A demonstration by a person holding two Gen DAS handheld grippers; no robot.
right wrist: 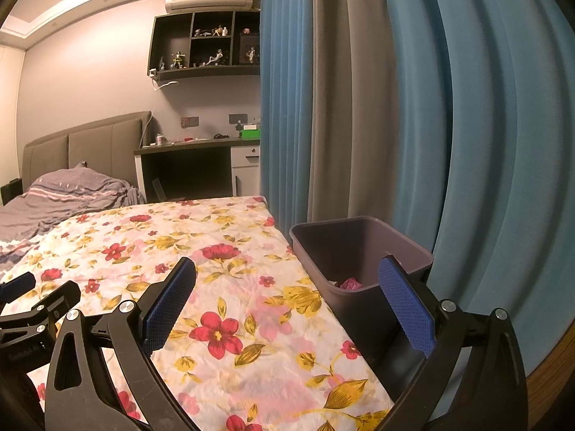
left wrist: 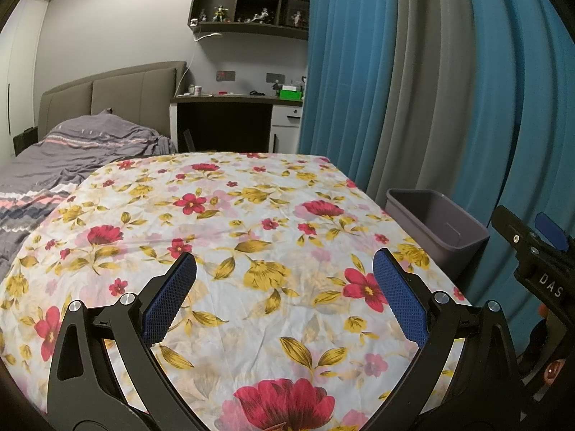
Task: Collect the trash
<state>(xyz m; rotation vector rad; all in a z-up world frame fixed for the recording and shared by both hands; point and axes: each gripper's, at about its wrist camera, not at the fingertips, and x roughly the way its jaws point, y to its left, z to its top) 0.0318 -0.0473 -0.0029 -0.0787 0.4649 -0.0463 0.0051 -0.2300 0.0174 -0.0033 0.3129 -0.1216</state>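
A dark grey bin (right wrist: 363, 262) stands beside the table's right edge, by the curtain. Crumpled pink and white trash (right wrist: 349, 283) lies inside it. The bin also shows in the left wrist view (left wrist: 436, 226), where its inside looks empty from this angle. My left gripper (left wrist: 284, 269) is open and empty above the floral tablecloth (left wrist: 230, 230). My right gripper (right wrist: 287, 280) is open and empty, its right finger in front of the bin's near rim. No loose trash shows on the cloth.
A bed with a grey duvet (left wrist: 72, 151) lies left of the table. A blue and grey curtain (left wrist: 413, 82) hangs at the right. A desk (left wrist: 233, 104) and wall shelves (left wrist: 251, 0) stand at the back.
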